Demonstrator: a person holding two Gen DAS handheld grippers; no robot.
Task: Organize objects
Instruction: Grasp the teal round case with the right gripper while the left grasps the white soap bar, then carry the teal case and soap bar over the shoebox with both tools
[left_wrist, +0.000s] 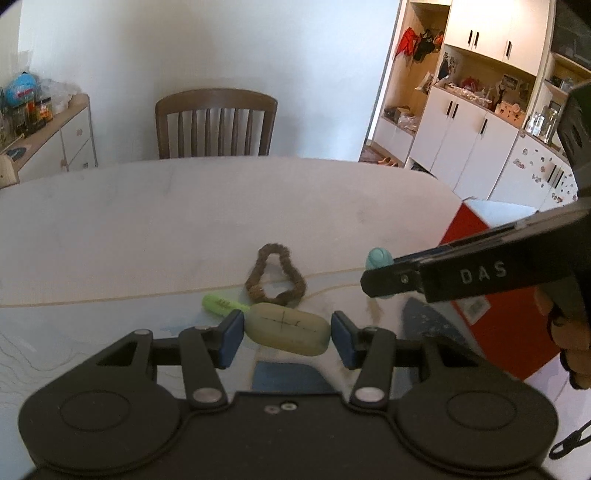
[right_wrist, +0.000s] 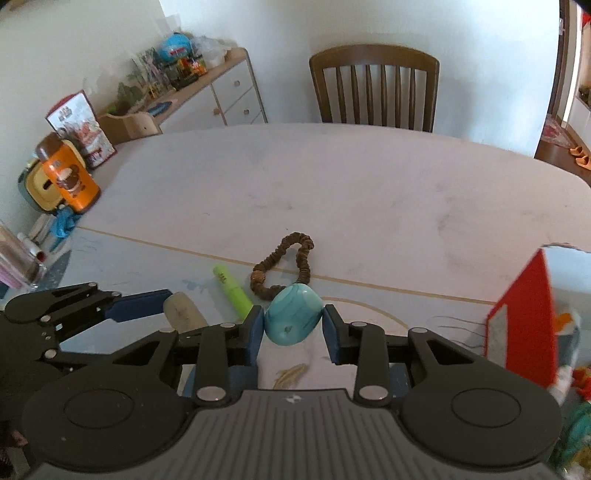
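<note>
A pale olive oblong block (left_wrist: 286, 328) with pen marks lies low over the table between the blue pads of my left gripper (left_wrist: 287, 336), which is shut on its two ends. My right gripper (right_wrist: 293, 334) is shut on a teal rounded object (right_wrist: 291, 319); the left wrist view shows that object (left_wrist: 377, 258) partly hidden behind a black finger (left_wrist: 391, 282). Just beyond both grippers lie a brown scrunchie (left_wrist: 256, 290) (right_wrist: 258, 282) and a green highlighter (left_wrist: 221, 304) (right_wrist: 232, 291). In the right wrist view the block (right_wrist: 181, 314) shows beside a blue left finger (right_wrist: 140, 304).
A red box (left_wrist: 509, 332) (right_wrist: 524, 325) stands at the table's right edge. A wooden chair (left_wrist: 216, 123) (right_wrist: 373, 88) faces the far side of the pale table (left_wrist: 147, 221). Toys and a carton (right_wrist: 70, 177) crowd the left edge. A hand (left_wrist: 570, 334) holds the right gripper.
</note>
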